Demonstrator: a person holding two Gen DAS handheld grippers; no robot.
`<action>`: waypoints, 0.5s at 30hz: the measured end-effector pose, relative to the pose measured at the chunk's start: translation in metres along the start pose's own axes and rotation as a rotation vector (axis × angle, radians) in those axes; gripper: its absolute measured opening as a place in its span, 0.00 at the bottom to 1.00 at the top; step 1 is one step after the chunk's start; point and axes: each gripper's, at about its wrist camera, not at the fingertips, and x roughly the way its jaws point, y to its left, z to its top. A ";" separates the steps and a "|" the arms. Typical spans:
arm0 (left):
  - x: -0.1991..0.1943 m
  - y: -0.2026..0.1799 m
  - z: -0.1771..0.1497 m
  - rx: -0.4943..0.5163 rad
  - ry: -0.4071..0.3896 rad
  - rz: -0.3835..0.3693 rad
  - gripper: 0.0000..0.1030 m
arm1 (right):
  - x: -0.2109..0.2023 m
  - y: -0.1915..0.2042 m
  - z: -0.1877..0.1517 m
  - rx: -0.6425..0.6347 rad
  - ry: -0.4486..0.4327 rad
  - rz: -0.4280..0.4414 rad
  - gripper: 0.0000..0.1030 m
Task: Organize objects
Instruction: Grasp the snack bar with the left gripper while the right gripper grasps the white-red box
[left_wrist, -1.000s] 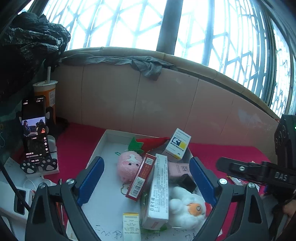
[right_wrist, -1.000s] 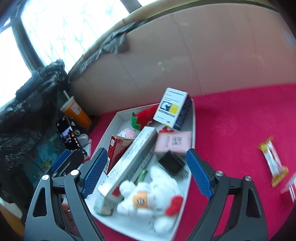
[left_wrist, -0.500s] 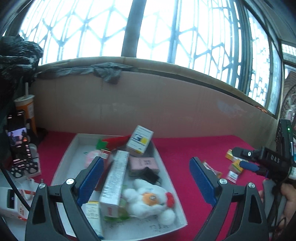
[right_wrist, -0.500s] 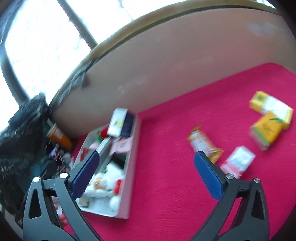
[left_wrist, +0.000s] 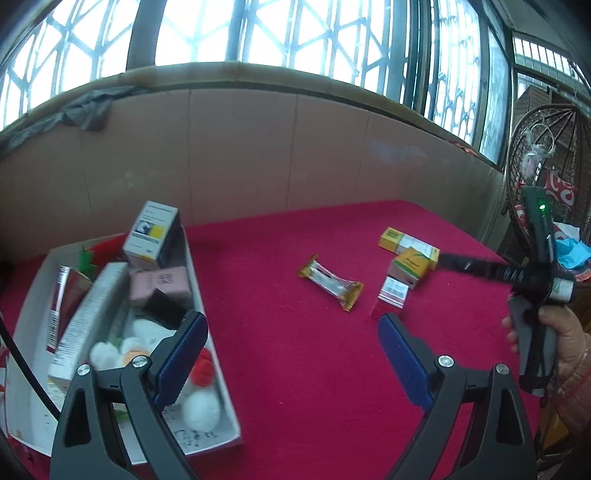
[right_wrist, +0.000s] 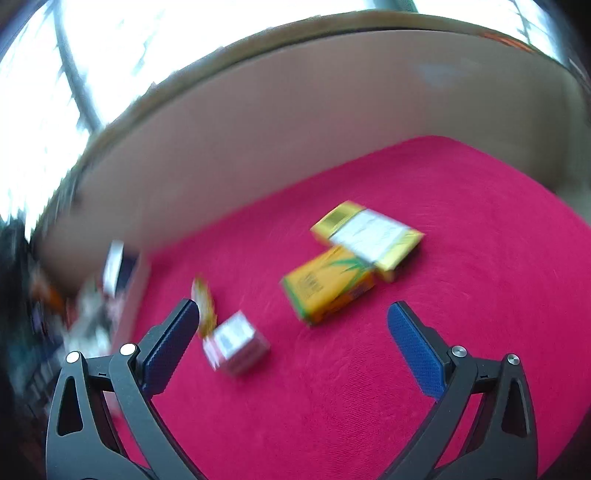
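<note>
Both hand-held grippers are wide open w/ nothing in them: left hand-held gripper (left_wrist: 291, 354), right hand-held gripper (right_wrist: 293, 341), whose jaws have just been opening, nothing between them but bare red desk (right_wrist: 480, 229).

Four loose bits sit toward the desk's right side, well apart from the white tray (left_wrist: 207, 302) at the left edge, which is already stuffed. The orange carton (right_wrist: 328, 288) touches the gold box (right_wrist: 369, 232); small red-white box (right_wrist: 236, 341) and snack bar (left_wrist: 330, 282) lie nearby.

Imo the cartons are light, stiff cardboard, easy to dent, so pinch across the short sides. The wrapper's prob slippery and crinkly; grab it mid-body.
</note>
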 end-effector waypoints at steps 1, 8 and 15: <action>0.003 -0.001 0.000 -0.003 0.011 0.001 0.91 | 0.006 0.010 -0.002 -0.072 0.024 0.004 1.00; 0.021 0.008 0.020 -0.148 0.051 0.018 0.91 | 0.077 0.061 -0.002 -0.353 0.169 0.027 1.00; 0.087 -0.001 0.047 -0.259 0.191 -0.016 0.91 | 0.085 0.057 -0.014 -0.387 0.219 0.036 0.51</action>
